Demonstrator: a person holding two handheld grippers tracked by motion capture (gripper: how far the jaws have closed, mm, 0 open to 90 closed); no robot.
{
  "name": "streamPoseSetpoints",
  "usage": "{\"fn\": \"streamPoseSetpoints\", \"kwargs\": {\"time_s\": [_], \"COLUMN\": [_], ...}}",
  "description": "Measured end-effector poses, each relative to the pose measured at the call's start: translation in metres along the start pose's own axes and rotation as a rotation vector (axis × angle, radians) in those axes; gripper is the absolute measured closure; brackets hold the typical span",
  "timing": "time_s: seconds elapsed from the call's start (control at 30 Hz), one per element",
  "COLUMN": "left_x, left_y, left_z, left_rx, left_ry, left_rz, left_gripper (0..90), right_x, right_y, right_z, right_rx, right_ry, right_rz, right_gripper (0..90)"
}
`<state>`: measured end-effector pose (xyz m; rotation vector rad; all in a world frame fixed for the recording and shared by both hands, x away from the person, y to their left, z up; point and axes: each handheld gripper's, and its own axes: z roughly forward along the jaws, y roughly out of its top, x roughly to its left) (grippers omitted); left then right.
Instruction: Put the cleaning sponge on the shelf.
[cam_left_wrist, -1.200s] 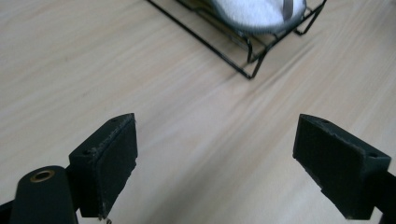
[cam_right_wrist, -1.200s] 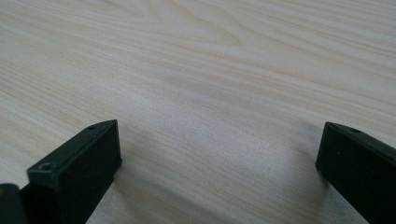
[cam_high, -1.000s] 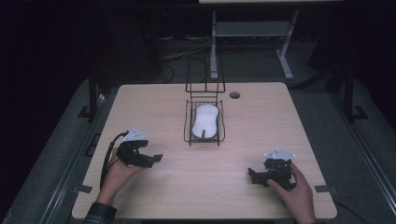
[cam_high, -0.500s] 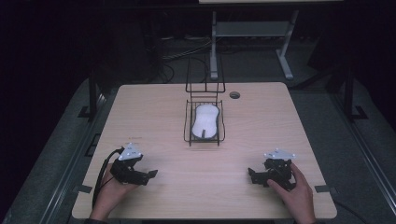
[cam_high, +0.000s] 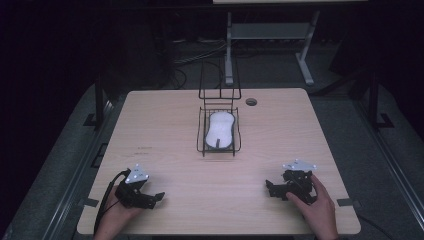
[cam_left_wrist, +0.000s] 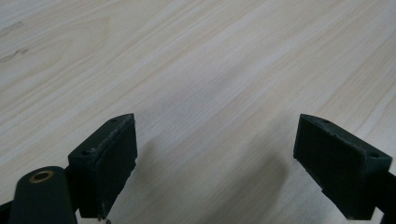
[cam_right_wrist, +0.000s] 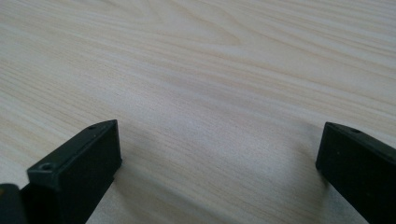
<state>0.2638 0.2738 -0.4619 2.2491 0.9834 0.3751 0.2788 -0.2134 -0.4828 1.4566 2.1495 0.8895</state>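
Observation:
A black wire basket (cam_high: 202, 136) stands at the middle of the light wooden table (cam_high: 165, 120), with a white computer mouse (cam_high: 220, 129) lying inside it. My left gripper (cam_high: 156, 197) rests low near the front left corner, held by a hand; its jaws stand wide apart over bare wood (cam_left_wrist: 215, 140). At the front right my right gripper (cam_high: 269, 189) sits in the other hand, also open, with only tabletop between its jaws (cam_right_wrist: 219, 154). Both grippers are far from the basket.
A tall wire handle frame (cam_high: 219, 80) rises behind the basket. A round cable hole (cam_high: 251, 102) lies at the table's back right. Beyond the far edge stands a white desk frame (cam_high: 270, 35) on a dark floor with cables.
My left gripper has drawn back toward the front left corner of the table. The right gripper, the basket and the mouse have stayed where they were.

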Motion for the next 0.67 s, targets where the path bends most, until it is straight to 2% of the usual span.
{"fn": "streamPoseSetpoints", "kwargs": {"time_s": [0.1,0.27,0.43,0.67], "left_x": [0.0,0.0,0.003,0.003], "left_y": [-0.005,-0.01,-0.017,-0.017], "left_z": [0.001,0.001,0.002,0.002], "left_rx": [0.009,-0.024,-0.08,-0.081], "left_ry": [0.009,0.004,-0.015,-0.018], "left_rz": [0.007,0.007,0.018,0.02], "left_gripper": [12.8,12.6,12.6,12.7], "right_x": [0.0,0.0,0.0,0.0], "right_y": [0.0,0.0,0.0,0.0], "right_z": [0.0,0.0,0.0,0.0], "right_rx": [0.0,0.0,0.0,-0.002], "right_ry": [0.0,0.0,0.0,0.001], "right_rz": [0.0,0.0,0.0,0.001], "right_gripper": [0.0,0.0,0.0,0.0]}}
